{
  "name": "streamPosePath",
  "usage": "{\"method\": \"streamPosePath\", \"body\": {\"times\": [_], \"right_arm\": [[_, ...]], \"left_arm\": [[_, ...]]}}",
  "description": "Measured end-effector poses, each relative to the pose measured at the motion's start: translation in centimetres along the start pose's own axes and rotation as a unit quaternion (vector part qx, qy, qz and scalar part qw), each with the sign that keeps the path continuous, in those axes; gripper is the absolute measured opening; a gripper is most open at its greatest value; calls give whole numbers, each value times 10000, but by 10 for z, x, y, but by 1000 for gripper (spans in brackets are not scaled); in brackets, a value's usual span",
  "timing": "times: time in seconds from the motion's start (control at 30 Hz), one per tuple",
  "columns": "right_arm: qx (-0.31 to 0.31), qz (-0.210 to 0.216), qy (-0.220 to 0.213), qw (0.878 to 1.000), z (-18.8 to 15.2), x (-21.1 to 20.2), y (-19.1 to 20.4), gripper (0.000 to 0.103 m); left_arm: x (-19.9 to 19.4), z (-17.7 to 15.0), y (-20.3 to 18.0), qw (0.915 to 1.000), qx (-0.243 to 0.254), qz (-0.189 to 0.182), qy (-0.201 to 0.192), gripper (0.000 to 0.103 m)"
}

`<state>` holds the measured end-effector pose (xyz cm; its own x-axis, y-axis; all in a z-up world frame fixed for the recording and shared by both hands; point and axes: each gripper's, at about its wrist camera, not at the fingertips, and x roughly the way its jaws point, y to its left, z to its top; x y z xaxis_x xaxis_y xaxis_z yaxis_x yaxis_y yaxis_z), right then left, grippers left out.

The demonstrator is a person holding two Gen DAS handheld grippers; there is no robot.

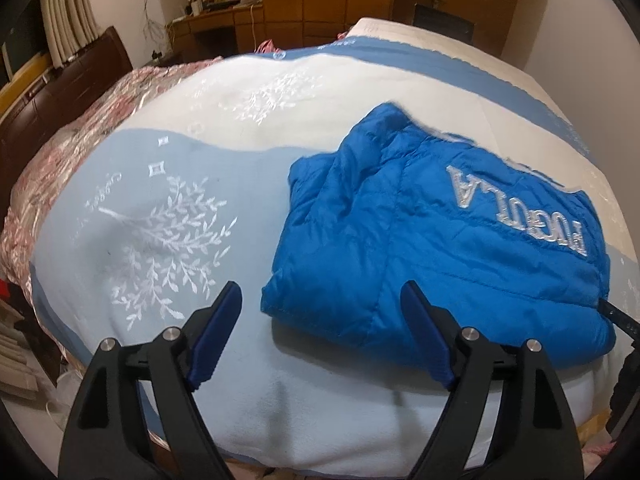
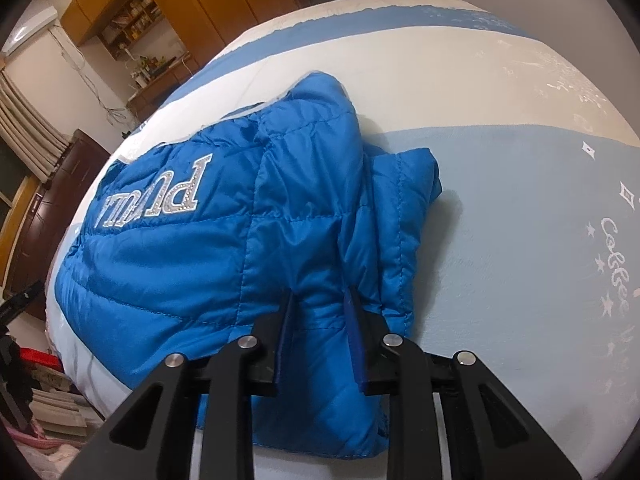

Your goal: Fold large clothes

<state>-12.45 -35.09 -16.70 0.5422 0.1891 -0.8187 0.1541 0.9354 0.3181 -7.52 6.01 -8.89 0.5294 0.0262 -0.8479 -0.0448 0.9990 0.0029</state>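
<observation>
Right wrist: puffy blue jacket (image 2: 240, 240) lies folded (silver lettering); quilted.

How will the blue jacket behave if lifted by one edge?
Blue jacket probably flops and unfolds: soft quilted layers, bunched where the right hand-held gripper pinches it. Likely light for its bulk, being puffy. Its shiny shell may slip on the bedspread.

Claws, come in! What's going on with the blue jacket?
Left claw open, empty. Right claw shut on blue jacket. Jacket bunched on bed. Nothing blocking.
</observation>
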Motion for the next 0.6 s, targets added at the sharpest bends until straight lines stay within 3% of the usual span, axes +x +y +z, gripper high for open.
{"method": "streamPosePath", "body": {"times": [0.13, 0.23, 0.47, 0.6], "right_arm": [[109, 33, -22, 9999, -1, -2, -2, 24], [170, 68, -17, 9998, -1, -3, -5, 24], [315, 156, 44, 9994, 2, -5, -12, 25], [292, 122, 75, 9995, 5, -6, -11, 25]], "left_arm": [[16, -4, 17, 9991, -305, -176, 244, 81], [25, -6, 30, 9952, -680, -597, 374, 81], [58, -11, 68, 9628, -1914, -1790, 665, 82], [77, -8, 75, 9476, -2252, -2155, 699, 84]]}}
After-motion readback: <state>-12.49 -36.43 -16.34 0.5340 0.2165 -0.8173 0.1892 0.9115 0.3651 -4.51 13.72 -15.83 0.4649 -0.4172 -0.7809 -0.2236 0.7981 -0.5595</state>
